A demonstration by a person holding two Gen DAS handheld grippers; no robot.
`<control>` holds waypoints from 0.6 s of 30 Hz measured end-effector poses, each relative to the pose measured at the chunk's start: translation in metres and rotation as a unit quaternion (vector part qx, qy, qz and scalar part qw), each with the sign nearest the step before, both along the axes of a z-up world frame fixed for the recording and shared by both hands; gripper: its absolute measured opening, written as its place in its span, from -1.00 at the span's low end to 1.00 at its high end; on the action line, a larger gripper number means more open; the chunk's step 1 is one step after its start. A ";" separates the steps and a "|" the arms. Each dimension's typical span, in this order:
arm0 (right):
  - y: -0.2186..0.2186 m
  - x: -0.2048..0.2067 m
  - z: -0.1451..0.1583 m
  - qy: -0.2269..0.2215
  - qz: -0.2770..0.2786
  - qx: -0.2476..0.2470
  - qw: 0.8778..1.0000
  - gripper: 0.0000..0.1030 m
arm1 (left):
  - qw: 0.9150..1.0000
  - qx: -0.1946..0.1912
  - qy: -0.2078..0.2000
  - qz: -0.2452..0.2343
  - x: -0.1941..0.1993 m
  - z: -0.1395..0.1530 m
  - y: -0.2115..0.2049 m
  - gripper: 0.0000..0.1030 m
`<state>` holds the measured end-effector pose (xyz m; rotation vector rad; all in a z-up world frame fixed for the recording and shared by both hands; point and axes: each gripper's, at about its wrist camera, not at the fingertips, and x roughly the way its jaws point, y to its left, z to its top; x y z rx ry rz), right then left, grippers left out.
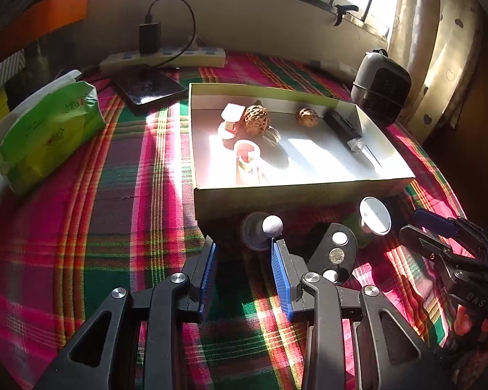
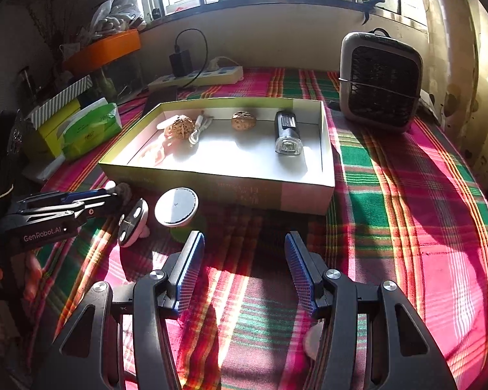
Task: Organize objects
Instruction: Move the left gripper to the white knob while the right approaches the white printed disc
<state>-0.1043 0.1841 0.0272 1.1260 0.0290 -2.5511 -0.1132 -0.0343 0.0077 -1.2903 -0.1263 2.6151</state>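
You are hovering both empty, parted grippers, left (image 1: 244, 253) and right (image 2: 244, 243), risking knocking the white-balled stopper (image 1: 271, 226) at 12 o'clock against the box (image 1: 292, 195).

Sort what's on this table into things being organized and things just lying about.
Part of the job:
- box
- walnuts
- flashlight
- round disc
- black oval piece
- white-ball knob

Lying about:
- fan
- power strip
- tissue pack
- phone
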 end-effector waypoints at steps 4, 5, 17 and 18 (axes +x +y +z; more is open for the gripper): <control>0.008 0.001 0.001 0.001 -0.012 -0.002 1.000 0.03 | 1.000 -0.005 0.000 -0.003 -0.002 0.000 0.002 -0.41; 0.010 0.001 0.001 0.001 -0.015 -0.003 1.000 0.03 | 1.000 -0.006 0.000 -0.004 -0.002 0.000 0.003 -0.41; 0.014 -0.002 0.000 -0.001 -0.020 -0.009 1.000 0.03 | 1.000 -0.016 -0.002 0.002 -0.014 0.000 0.013 -0.41; 0.013 -0.002 0.000 -0.002 -0.018 -0.010 1.000 0.03 | 1.000 -0.016 -0.001 0.002 -0.015 0.000 0.013 -0.41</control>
